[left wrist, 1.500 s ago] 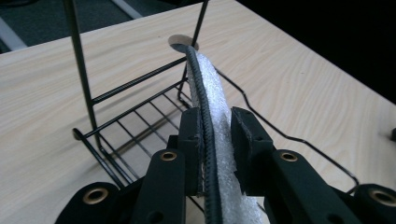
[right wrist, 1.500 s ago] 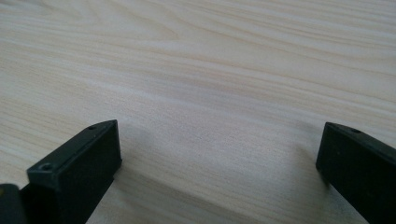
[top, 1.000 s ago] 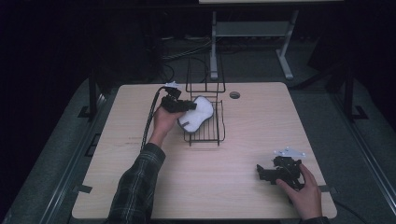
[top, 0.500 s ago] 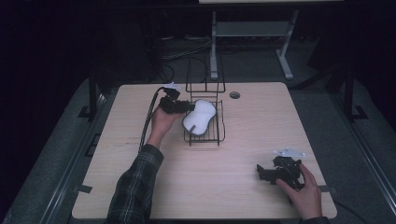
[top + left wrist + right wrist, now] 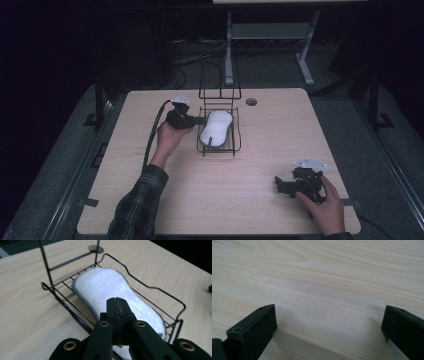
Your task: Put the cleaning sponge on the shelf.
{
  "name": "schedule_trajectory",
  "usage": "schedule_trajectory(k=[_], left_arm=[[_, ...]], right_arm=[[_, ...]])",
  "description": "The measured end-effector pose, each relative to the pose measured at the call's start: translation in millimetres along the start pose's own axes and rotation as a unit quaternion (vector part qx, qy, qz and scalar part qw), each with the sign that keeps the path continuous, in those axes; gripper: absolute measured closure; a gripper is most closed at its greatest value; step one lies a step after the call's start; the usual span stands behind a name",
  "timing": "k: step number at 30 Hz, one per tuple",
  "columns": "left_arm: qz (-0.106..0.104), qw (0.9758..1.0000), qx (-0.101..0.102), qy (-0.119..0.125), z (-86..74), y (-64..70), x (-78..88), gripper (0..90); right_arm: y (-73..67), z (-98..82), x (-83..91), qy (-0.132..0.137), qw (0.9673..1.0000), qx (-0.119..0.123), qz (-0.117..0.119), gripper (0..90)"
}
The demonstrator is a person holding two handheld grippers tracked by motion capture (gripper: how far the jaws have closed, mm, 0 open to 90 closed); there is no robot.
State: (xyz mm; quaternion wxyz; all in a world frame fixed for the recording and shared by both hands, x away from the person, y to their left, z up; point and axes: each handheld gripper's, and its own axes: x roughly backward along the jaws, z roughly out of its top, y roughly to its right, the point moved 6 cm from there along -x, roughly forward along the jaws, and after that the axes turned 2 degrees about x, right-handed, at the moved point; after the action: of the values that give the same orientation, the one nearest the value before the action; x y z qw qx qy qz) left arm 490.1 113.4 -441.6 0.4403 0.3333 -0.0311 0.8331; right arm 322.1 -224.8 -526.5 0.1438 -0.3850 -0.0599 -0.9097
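White fleecy insole [image 5: 117, 288] lies flat in wire basket [image 5: 235, 146] at frame centre; likely light, soft, floppy, so pinch one edge; left tongs [image 5: 117, 305] together and empty, right tongs [image 5: 328, 327] apart.

Left forearm in a plaid sleeve [image 5: 137, 200] runs up from the table's [image 5: 250, 200] near edge. Left hand [image 5: 169, 137] holds the left tool [image 5: 200, 120] level, just left of the wire basket [image 5: 235, 145]. Its jaws have just closed and now meet, nothing between them. Right hand [image 5: 325, 205] sits at the table's near right corner, well apart from the basket, holding the right tool [image 5: 278, 184] low, jaws spread wide.
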Motion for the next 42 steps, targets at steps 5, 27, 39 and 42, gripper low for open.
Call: schedule_trajectory(k=[5, 27, 39, 42], left_arm=[[-0.009, 0.9996, -0.017, -0.021, -13.7, 12.3, -6.5, 89.5], [-0.034, 0.9986, -0.025, -0.032, -24.0, 36.7, -27.8, 89.5], [-0.029, 0.9986, -0.028, -0.033, -22.6, 33.9, -18.2, 84.6], [-0.019, 0.9985, -0.032, -0.039, -23.5, 33.0, -15.8, 79.2]], right_arm=[[0.1, 0.0, 0.0, 0.000, 1.0000, 0.000, 0.000, 0.0], [0.0, 0.0, 0.0, 0.000, 1.0000, 0.000, 0.000, 0.0], [0.0, 0.0, 0.0, 0.000, 1.0000, 0.000, 0.000, 0.0], [0.0, 0.0, 0.0, 0.000, 1.0000, 0.000, 0.000, 0.0]])
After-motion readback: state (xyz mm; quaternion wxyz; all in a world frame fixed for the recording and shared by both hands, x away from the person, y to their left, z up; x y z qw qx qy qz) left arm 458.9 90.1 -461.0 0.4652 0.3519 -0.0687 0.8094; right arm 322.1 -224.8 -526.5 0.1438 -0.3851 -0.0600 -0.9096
